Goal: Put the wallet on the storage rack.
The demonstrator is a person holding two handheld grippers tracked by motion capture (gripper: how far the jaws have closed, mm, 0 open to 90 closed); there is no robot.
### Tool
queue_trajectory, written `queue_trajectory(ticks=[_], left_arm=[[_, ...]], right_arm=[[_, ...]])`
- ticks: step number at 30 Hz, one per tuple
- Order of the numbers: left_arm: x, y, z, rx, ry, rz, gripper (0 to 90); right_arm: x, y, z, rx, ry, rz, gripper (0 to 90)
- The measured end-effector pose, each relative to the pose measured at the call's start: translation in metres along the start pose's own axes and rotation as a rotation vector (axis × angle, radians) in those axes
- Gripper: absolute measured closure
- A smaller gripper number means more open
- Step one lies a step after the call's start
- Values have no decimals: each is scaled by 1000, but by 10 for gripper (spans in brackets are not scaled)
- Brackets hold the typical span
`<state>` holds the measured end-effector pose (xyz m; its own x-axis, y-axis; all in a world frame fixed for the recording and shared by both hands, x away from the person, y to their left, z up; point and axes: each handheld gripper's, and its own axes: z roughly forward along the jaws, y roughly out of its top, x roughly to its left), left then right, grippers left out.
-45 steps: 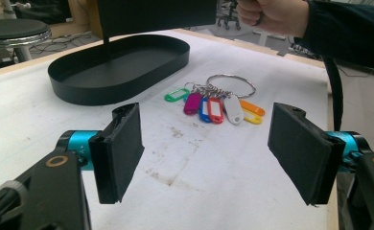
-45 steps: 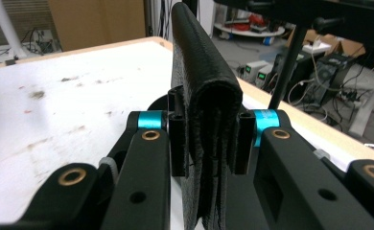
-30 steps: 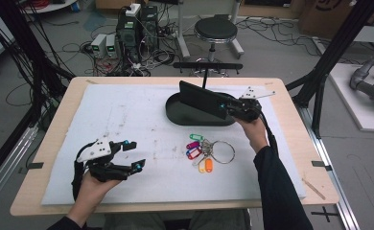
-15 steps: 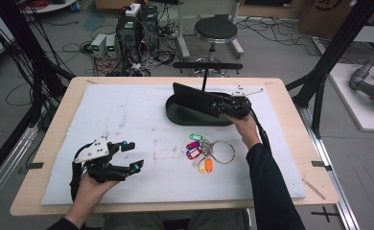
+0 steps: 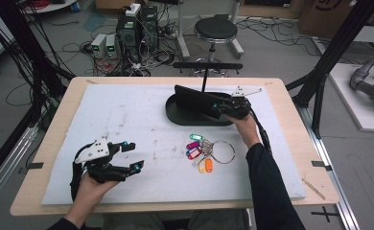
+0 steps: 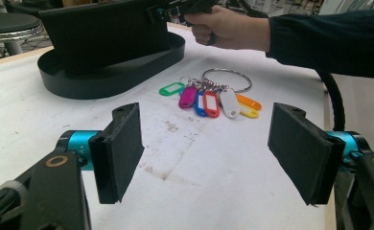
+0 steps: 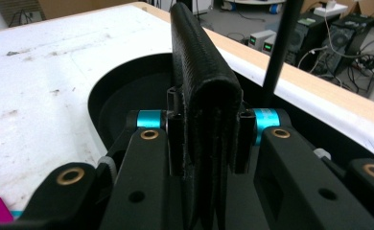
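A flat black wallet-like case (image 5: 192, 98) stands on edge over the black oval tray (image 5: 175, 116) at the back middle of the white mat. My right gripper (image 5: 215, 106) is shut on its right end; in the right gripper view the jaws clamp the case (image 7: 199, 62) from both sides at my right gripper (image 7: 206, 127). A key ring with several coloured tags (image 5: 202, 149) lies flat on the mat in front of the tray. At front left my left gripper (image 5: 134, 155) is open, its jaws (image 6: 213, 151) wide apart and pointing toward the key tags (image 6: 209, 98).
A thin black post (image 5: 205, 79) with a crossbar rises from the back of the tray, right behind the case. The white mat (image 5: 127, 115) covers most of the wooden table. A stool and electronics stand on the floor beyond the far edge.
My right gripper has carried the black case a little to the left over the tray, then held about still. The left gripper and the keys have not moved.
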<state>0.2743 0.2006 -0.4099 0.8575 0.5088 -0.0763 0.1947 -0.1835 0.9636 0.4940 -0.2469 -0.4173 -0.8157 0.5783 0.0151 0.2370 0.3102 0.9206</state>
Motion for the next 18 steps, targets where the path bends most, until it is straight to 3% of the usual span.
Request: queue_trajectory(ticks=[5, 9, 18], left_arm=[[-1, 0, 0, -1, 0, 0, 276], [-1, 0, 0, 0, -2, 2, 275], [0, 0, 1, 9, -6, 5, 275]], right_arm=[[-4, -4, -1, 31, -6, 22, 746], [-5, -5, -2, 79, -22, 10, 736], [-5, -6, -2, 132, -48, -9, 690]])
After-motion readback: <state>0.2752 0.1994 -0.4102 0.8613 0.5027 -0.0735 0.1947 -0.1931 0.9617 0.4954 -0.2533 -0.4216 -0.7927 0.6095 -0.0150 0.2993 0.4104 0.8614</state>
